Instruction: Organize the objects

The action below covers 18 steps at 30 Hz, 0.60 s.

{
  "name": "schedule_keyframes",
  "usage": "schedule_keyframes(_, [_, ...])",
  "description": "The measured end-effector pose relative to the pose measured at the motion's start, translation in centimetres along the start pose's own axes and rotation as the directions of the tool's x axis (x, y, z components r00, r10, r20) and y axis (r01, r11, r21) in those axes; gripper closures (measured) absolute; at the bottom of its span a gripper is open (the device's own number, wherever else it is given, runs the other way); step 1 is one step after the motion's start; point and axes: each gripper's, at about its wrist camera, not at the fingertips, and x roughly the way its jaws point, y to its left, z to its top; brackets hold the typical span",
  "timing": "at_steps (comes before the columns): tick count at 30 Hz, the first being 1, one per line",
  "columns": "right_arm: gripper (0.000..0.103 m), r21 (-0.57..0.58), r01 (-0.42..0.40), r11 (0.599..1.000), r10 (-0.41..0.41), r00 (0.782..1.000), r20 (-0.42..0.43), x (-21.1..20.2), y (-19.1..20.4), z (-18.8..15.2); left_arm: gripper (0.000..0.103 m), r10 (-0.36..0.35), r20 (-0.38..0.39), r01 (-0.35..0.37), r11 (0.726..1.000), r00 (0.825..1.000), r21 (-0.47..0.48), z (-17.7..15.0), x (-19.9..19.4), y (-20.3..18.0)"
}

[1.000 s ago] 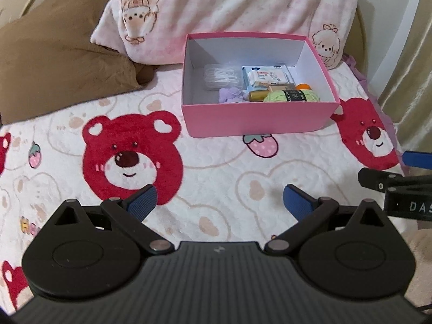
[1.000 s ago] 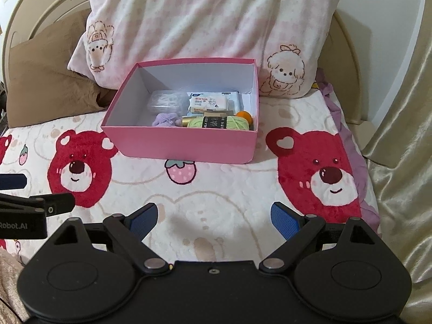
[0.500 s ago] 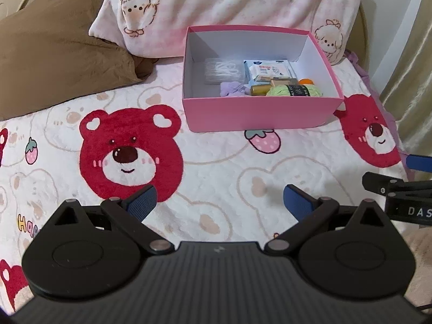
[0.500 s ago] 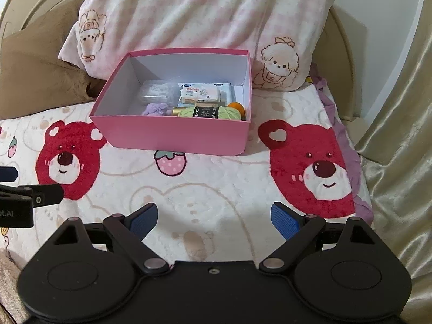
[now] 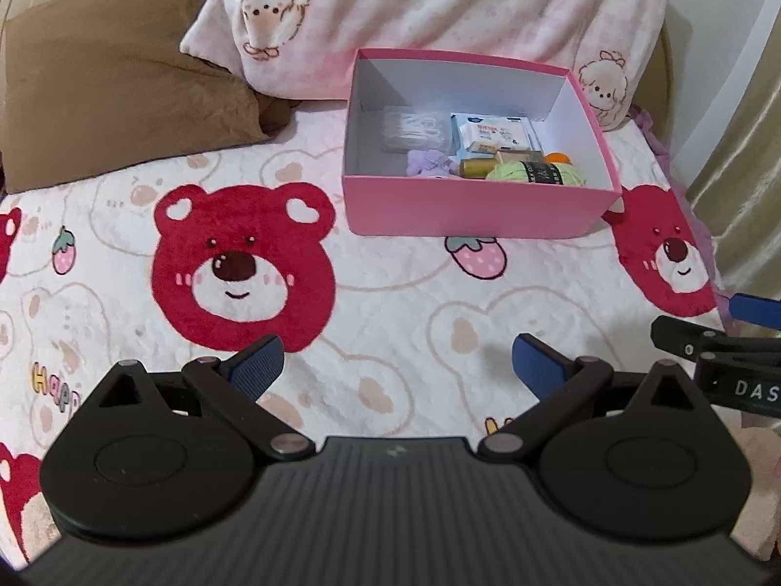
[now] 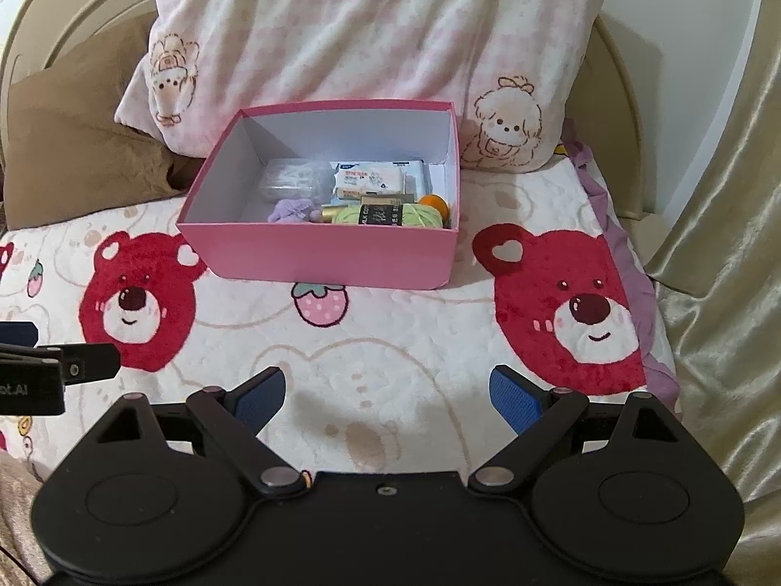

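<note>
A pink box [image 5: 468,212] [image 6: 322,256] stands open on the bed near the pillows. Inside lie a clear plastic case [image 5: 415,129], a white tissue pack [image 5: 493,132], a purple scrunchie [image 5: 427,163], a gold tube [image 5: 476,167], a green yarn ball [image 5: 537,173] and an orange ball [image 5: 559,157]. My left gripper [image 5: 398,364] is open and empty, well short of the box. My right gripper [image 6: 388,393] is open and empty, also short of the box. Each gripper shows at the edge of the other's view.
The bed cover [image 5: 400,303] has red bear prints. A pink patterned pillow [image 6: 371,39] and a brown pillow [image 5: 112,97] lie behind the box. A gold curtain [image 6: 722,224] hangs at the right, past the bed edge.
Both grippers have drawn back and risen a little; the box sits farther off and I see deeper into it. Both grippers stay open and empty.
</note>
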Motion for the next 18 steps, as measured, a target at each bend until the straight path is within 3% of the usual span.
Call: schedule_keyframes(18, [0.01,-0.01,-0.011,1.0,0.011,1.0,-0.006,-0.4,0.5,-0.3,0.001,0.025,0.007,-0.025,1.0,1.0,0.006,-0.3,-1.2,-0.1])
